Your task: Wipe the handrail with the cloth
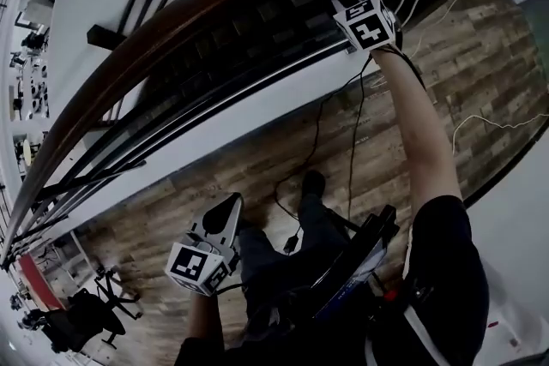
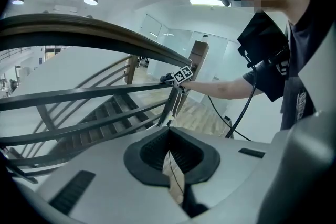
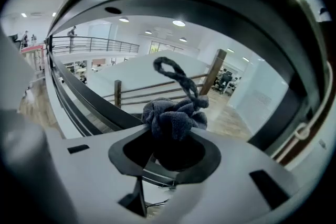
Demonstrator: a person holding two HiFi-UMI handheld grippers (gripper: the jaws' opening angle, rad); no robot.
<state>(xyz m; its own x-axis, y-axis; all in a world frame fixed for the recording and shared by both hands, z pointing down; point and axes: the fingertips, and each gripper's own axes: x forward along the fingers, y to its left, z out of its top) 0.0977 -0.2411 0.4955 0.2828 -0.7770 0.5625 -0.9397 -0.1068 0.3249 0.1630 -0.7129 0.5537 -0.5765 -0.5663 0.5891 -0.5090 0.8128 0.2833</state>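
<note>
**Head view.** Looks steeply down on a curved dark wooden handrail (image 1: 197, 4) sweeping from lower left to upper right. Holds the right gripper (image 1: 360, 17) up against the near side of the handrail, at its upper right end, arm stretched out. Hangs the left gripper (image 1: 225, 214) well below the handrail, over the plank floor (image 1: 257, 167), touching nothing. Shows no cloth here, probably because it sits behind the right gripper.

**Left gripper view.** Shows jaws pressed together with nothing between them. Looks up at the handrail (image 2: 105, 34) from below, with the right gripper (image 2: 181, 75) small and just beneath the handrail's far end, on a bare forearm (image 2: 220, 87).

**Right gripper view.** Pinches a bunched dark grey cloth (image 3: 176, 118) between the jaws, with a twisted tail of it sticking up. Frames the handrail (image 3: 199, 2) as a broad dark arc just above and around the cloth. Cannot tell whether cloth and handrail touch.

**The step in hand.** Seems to be the set-up for a wiping stroke at the handrail's upper end.
- Seat the bunched cloth firmly on the handrail before sliding.
- Follow the curve down the handrail with even pressure.
- Lead with the soft bundle, never the hard jaws, to spare the wood.
- Grip tight enough that friction cannot drag the cloth out.
- Mind the cable (image 1: 352, 124) hanging below the handrail, and steer the stroke clear of it.
</note>
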